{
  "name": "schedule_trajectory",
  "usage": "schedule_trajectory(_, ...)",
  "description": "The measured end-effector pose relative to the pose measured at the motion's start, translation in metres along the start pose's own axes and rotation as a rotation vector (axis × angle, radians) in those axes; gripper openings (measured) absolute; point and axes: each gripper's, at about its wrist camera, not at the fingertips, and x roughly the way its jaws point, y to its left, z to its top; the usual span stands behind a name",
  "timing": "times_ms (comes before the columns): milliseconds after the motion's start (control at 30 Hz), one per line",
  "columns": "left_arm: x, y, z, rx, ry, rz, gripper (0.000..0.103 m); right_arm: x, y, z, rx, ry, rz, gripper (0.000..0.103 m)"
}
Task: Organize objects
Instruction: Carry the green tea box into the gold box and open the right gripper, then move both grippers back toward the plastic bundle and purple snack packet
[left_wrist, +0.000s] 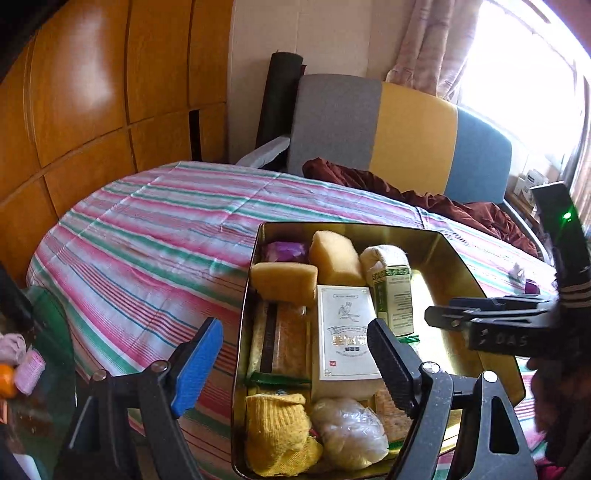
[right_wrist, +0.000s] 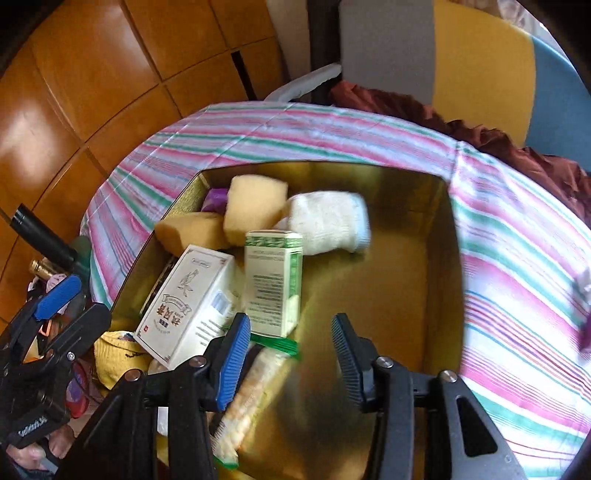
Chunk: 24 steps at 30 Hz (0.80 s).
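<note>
Above the gold tin (right_wrist: 439, 236), right gripper (right_wrist: 291, 354) angled downward, jaws spread, nothing between.

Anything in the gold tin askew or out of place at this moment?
Mostly tidy. The green box lies tilted, leaning on the white box, not flat. The white rolled cloth sits loose against the sponges. The tin has its right half bare.

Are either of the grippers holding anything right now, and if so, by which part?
Nothing is held. The left gripper stands open astride the gold tin's left wall, pads off it. The right gripper is open over bare tin floor, beside the green box.
</note>
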Motion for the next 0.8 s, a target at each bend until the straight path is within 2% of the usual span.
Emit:
schedule_trajectory(300,-0.01,-0.012,0.001,0.03,-0.017,-0.013,0.082,-0.045,-0.042,-0.012,0.075,-0.072,-0.082,0.046)
schedule_trajectory(800,-0.013,-0.061,0.004,0.155,-0.023,-0.062,0.082,-0.092,-0.156,-0.031,0.223,-0.086,-0.283,0.046)
